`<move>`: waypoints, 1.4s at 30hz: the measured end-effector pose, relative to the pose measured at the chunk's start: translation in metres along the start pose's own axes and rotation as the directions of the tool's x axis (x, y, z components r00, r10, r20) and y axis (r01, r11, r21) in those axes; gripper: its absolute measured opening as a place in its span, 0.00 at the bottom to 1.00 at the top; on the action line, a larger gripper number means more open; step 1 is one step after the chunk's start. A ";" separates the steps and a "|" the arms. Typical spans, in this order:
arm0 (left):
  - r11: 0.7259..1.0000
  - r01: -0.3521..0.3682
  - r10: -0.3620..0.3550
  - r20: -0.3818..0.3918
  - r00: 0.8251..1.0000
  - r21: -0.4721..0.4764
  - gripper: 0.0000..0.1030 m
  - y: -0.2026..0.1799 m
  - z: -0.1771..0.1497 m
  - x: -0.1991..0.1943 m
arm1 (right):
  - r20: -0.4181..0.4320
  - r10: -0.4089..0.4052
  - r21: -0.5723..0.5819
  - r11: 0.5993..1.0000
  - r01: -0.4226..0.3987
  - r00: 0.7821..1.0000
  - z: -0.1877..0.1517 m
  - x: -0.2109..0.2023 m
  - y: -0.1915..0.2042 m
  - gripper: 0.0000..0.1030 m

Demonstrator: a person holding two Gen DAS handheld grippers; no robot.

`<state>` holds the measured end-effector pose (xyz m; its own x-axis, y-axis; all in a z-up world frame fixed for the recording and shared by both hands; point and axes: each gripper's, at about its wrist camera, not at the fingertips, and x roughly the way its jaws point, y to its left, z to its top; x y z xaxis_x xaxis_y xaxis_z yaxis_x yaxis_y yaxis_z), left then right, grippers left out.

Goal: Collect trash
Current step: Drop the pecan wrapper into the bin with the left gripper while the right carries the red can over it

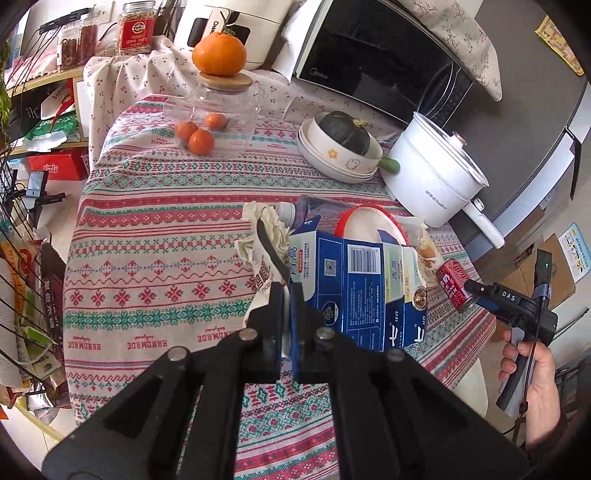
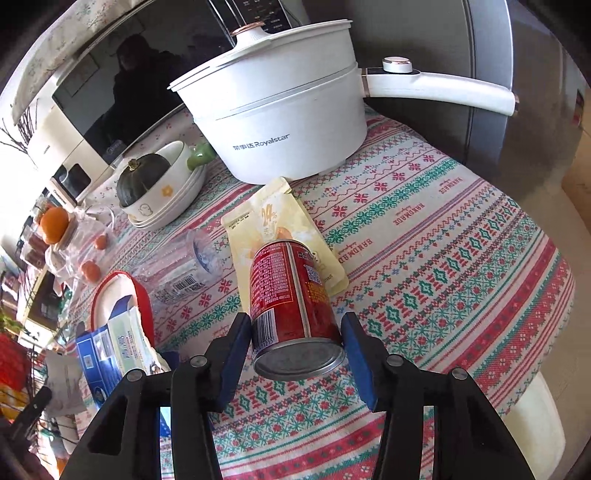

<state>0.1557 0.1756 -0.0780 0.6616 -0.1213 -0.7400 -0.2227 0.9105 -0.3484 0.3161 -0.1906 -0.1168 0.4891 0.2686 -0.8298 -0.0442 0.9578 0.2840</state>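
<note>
Right wrist view: I'm straddling the red can [image 2: 291, 295] with my right gripper [image 2: 295, 332], fingers wide and holding nothing; closing off-centre risks it rolling away. My left gripper [image 1: 290, 295] is pinching the blue carton [image 1: 354, 291].

This is a home kitchen or dining corner. A table under a patterned cloth printed "HANDMADE" [image 1: 155, 236] carries cooking gear: a white Royalstar electric pot [image 2: 280, 122] with a long handle, a black Midea microwave [image 1: 376, 62] under a floral cover, and a white appliance [image 1: 236, 26] behind it. A dark green squash [image 1: 345, 131] sits in stacked bowls, mandarins [image 1: 199, 136] lie in a glass jar, and 1 larger orange [image 1: 219, 53] rests on its wooden lid. Shelves to the left hold food jars [image 1: 135, 27] and packets.
</note>
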 end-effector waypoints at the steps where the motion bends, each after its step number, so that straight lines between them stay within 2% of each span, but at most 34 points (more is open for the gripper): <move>1: 1.000 0.004 -0.004 0.004 1.000 0.004 0.04 -0.002 0.000 -0.002 | -0.012 -0.009 0.005 1.000 0.009 1.000 -0.001 -0.004 -0.003 0.50; 6: 0.999 0.041 -0.041 0.011 0.999 0.028 0.04 -0.014 -0.004 -0.011 | -0.059 -0.019 0.019 1.000 0.020 0.998 -0.011 -0.025 -0.014 0.50; 14: 0.990 0.085 -0.086 0.005 0.996 0.117 0.04 -0.051 -0.018 -0.018 | -0.045 0.020 -0.036 0.999 -0.021 0.999 -0.029 -0.068 -0.023 0.50; 21: 0.964 0.143 -0.134 -0.054 0.989 0.223 0.04 -0.092 -0.041 -0.013 | -0.057 0.050 -0.064 0.997 -0.053 0.997 -0.053 -0.099 -0.043 0.50; 33: 0.892 0.254 -0.211 -0.153 0.965 0.374 0.04 -0.169 -0.083 -0.003 | -0.087 0.012 -0.031 0.999 -0.014 0.996 -0.099 -0.138 -0.119 0.50; 42: 0.811 0.357 -0.244 -0.286 0.927 0.464 0.04 -0.237 -0.134 0.019 | -0.121 -0.038 0.049 0.998 0.044 0.992 -0.122 -0.149 -0.183 0.50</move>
<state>0.1249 -0.0955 -0.0868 0.4623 -0.4475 -0.7655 0.3877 0.8784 -0.2793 0.1452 -0.3930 -0.1035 0.3814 0.2429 -0.8919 0.0204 0.9624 0.2708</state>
